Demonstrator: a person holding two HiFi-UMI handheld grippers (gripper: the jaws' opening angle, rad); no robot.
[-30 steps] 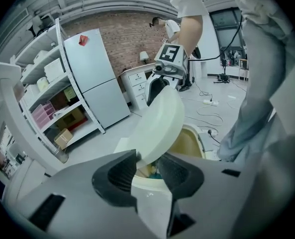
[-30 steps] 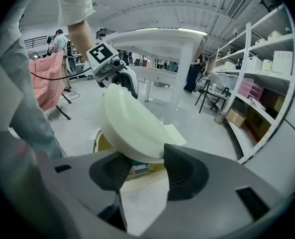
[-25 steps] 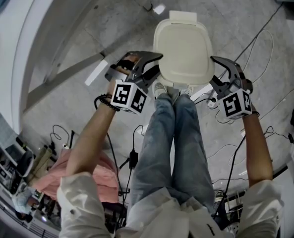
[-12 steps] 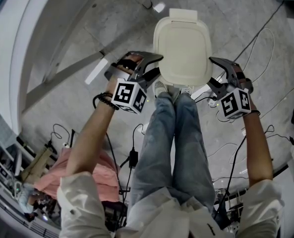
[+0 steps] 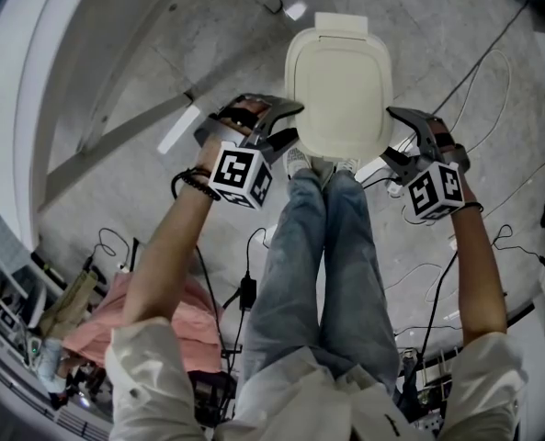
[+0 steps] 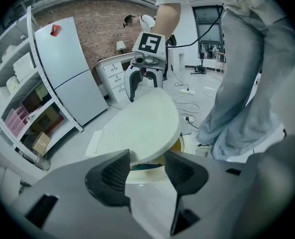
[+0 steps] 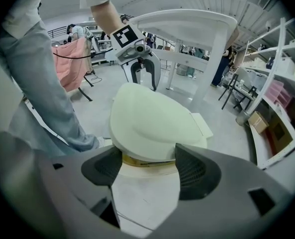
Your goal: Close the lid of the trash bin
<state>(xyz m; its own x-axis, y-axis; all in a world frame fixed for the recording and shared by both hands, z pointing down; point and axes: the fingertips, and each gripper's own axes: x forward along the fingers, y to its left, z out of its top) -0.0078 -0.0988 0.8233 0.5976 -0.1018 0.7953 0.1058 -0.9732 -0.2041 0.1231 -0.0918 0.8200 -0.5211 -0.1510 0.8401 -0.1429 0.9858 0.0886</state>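
lid [image 5: 338,85], apparently light, stiff, smooth plastic, best pressed down on top; left gripper [image 5: 298,120] and right gripper [image 5: 387,133] flanked its rim, jaws opening, gripping nothing.

Even, bright indoor light — soft shadows; strong fisheye bending and dark vignetted corners; near jaws blurred.

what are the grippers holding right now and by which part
Nothing: left gripper and right gripper flank the cream plastic bin lid, jaws opening, clear of its side edges.
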